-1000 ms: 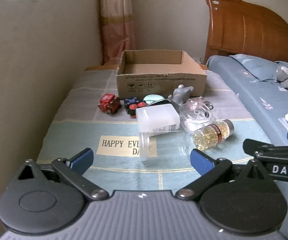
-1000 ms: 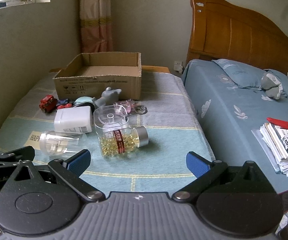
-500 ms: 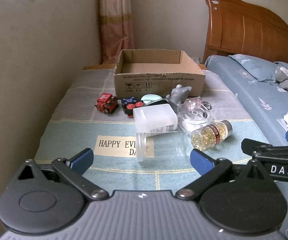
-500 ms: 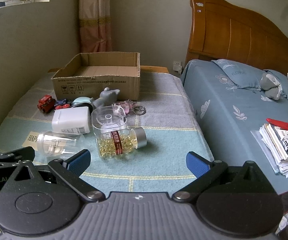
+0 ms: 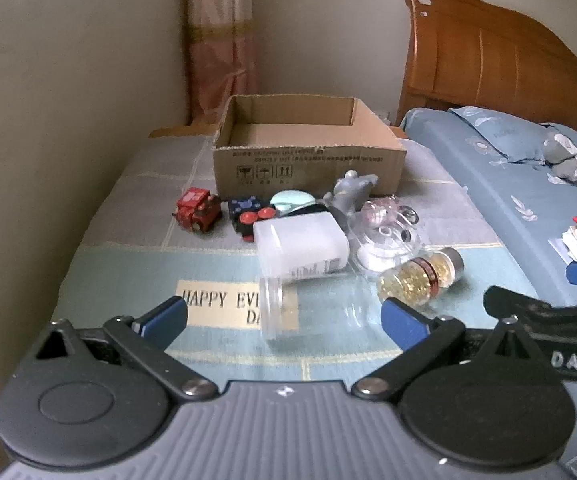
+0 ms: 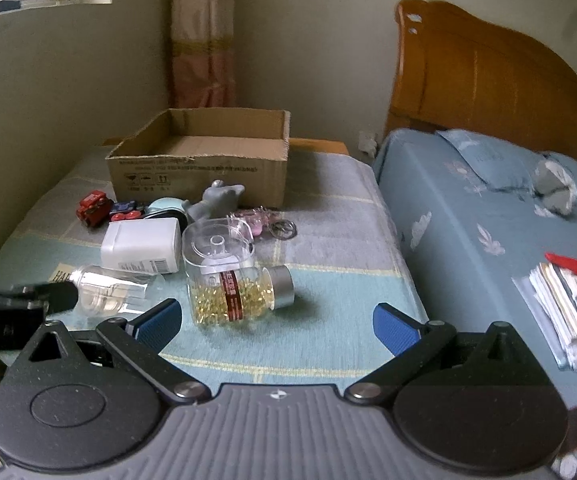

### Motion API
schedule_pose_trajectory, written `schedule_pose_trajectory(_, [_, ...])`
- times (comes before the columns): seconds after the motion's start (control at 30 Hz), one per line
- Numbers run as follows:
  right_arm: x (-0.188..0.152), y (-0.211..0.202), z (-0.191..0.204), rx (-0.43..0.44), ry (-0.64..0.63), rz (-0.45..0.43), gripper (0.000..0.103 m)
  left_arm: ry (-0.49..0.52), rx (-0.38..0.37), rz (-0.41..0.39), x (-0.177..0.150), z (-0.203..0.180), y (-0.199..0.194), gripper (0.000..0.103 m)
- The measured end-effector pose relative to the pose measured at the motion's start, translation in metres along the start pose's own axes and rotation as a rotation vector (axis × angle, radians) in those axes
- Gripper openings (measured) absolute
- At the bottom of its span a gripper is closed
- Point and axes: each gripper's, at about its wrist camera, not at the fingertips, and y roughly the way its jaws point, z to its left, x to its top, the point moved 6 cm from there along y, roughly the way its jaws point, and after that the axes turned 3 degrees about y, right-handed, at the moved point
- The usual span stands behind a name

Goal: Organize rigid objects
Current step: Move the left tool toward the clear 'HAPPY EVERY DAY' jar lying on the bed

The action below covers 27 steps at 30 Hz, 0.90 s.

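Sorting not begun: cardboard box (image 5: pixel 308 160) empty.
Both grippers, left gripper (image 5: pixel 284 320) and right gripper (image 6: pixel 276 322), spread apart, holding nothing (pill bottle (image 6: pixel 236 292) nearest); all items remain outside.

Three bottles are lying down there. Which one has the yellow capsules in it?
The clear bottle with the silver cap and red label band, lying rightmost. The white bottle is opaque; the clear bottle beside it looks empty.
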Motion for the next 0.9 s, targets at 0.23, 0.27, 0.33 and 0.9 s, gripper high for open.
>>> schedule_pose_trajectory(0.23, [-0.005,0.021,-0.007,0.021,-0.008,0.024,0.103,0.072,-0.025,0.02,0.013,-0.008,0.025,0.102])
schedule_pose_trajectory(0.27, [-0.006,0.024,-0.008,0.022,-0.008,0.031,0.103,0.082,-0.029,0.024,0.015,-0.011,0.029,0.102])
schedule_pose_trajectory(0.33, [-0.009,0.031,-0.009,0.029,-0.01,0.046,0.103,0.112,-0.046,0.035,0.017,-0.017,0.039,0.102])
schedule_pose_trajectory(0.9, [-0.026,0.062,-0.018,0.063,-0.033,0.1,0.103,0.161,-0.097,0.158,-0.001,-0.021,0.096,0.102])
